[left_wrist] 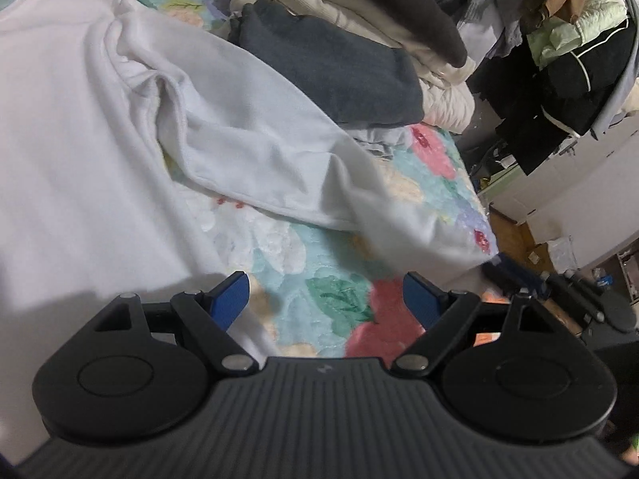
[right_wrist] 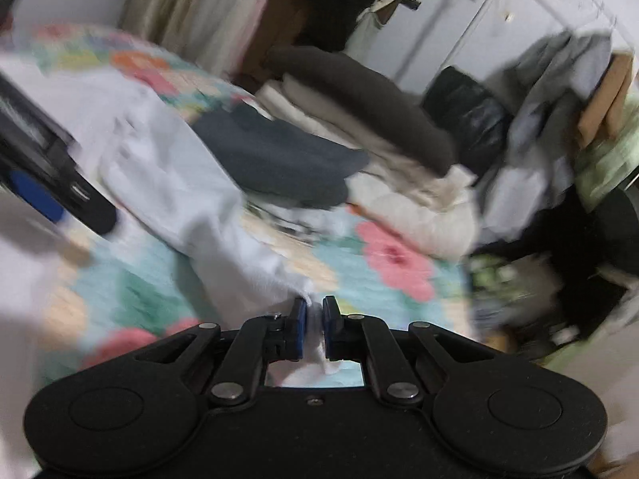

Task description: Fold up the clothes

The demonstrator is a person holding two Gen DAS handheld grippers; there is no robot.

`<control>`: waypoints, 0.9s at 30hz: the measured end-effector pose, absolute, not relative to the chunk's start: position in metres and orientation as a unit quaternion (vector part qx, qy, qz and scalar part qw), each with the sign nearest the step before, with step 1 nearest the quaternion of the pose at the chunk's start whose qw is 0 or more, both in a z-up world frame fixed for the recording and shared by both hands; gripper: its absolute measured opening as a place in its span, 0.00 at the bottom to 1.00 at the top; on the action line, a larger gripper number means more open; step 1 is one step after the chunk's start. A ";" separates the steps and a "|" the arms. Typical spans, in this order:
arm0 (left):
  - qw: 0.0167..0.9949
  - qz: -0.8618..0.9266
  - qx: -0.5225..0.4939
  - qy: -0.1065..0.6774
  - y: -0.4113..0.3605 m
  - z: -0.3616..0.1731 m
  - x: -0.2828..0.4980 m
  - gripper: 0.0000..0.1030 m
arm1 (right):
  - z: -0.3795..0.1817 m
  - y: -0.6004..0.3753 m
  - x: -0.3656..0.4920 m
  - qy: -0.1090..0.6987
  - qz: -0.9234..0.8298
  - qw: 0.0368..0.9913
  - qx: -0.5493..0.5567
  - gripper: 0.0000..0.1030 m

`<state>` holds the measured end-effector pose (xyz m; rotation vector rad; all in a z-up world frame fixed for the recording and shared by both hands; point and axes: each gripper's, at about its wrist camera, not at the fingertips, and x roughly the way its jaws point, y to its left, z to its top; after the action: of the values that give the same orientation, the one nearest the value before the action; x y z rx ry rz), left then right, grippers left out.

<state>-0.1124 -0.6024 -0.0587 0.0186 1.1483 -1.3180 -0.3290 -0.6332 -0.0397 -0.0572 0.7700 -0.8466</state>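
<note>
The right gripper point(right_wrist: 314, 325) has its blue fingers point(right_wrist: 297, 329) pinched nearly together on the cuff end of the white sweatshirt's sleeve point(right_wrist: 223, 247), a tuft of white cloth showing between them. The left gripper point(left_wrist: 325, 299) holds nothing; its fingers point(left_wrist: 231, 299) stand wide apart above the flowered bedspread point(left_wrist: 319, 279), just beside the sweatshirt's body. The white sweatshirt point(left_wrist: 80, 139) lies spread on the bed, its sleeve running out from the rumpled shoulder across the bedspread toward the right gripper. Beyond the sleeve, a folded dark grey garment point(left_wrist: 339, 72) lies on the bed, with a stack of cream and brown folded clothes point(left_wrist: 359, 8) behind it. Past the bed's edge, jackets hang crowded on a rack point(left_wrist: 567, 52).
</note>
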 end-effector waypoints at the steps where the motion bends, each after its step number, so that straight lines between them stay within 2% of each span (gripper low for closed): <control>1: 0.640 -0.576 0.006 0.508 -0.606 -0.061 -0.112 0.82 | -0.038 -0.633 -0.329 0.358 -0.385 0.850 0.002 0.08; 6: 0.627 -0.565 0.016 0.536 -0.626 -0.074 -0.117 0.82 | -0.039 -0.631 -0.342 0.328 -0.339 0.875 0.112 0.07; 13: 0.606 -0.563 -0.008 0.563 -0.633 -0.097 -0.127 0.82 | -0.039 -0.629 -0.368 0.307 -0.204 0.911 0.182 0.07; 15: 0.596 -0.580 -0.005 0.555 -0.633 -0.097 -0.131 0.72 | -0.042 -0.624 -0.371 0.313 -0.190 0.913 0.178 0.07; 17: 0.584 -0.592 0.006 0.555 -0.633 -0.098 -0.137 0.02 | -0.043 -0.620 -0.373 0.321 -0.169 0.914 0.180 0.07; 19: 0.587 -0.592 0.003 0.552 -0.628 -0.098 -0.139 0.00 | -0.045 -0.620 -0.373 0.335 -0.144 0.913 0.184 0.07; 24: 0.626 -0.595 -0.007 0.504 -0.606 -0.081 -0.141 0.00 | -0.048 -0.630 -0.378 0.351 -0.194 0.898 0.182 0.15; 27: 0.627 -0.594 -0.002 0.503 -0.601 -0.079 -0.139 0.02 | -0.056 -0.637 -0.370 0.385 -0.257 0.871 0.163 0.38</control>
<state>-0.1392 -0.6006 -0.0790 -0.0055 1.1541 -1.3629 -0.3700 -0.6368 -0.0562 0.3411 0.8056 -0.5376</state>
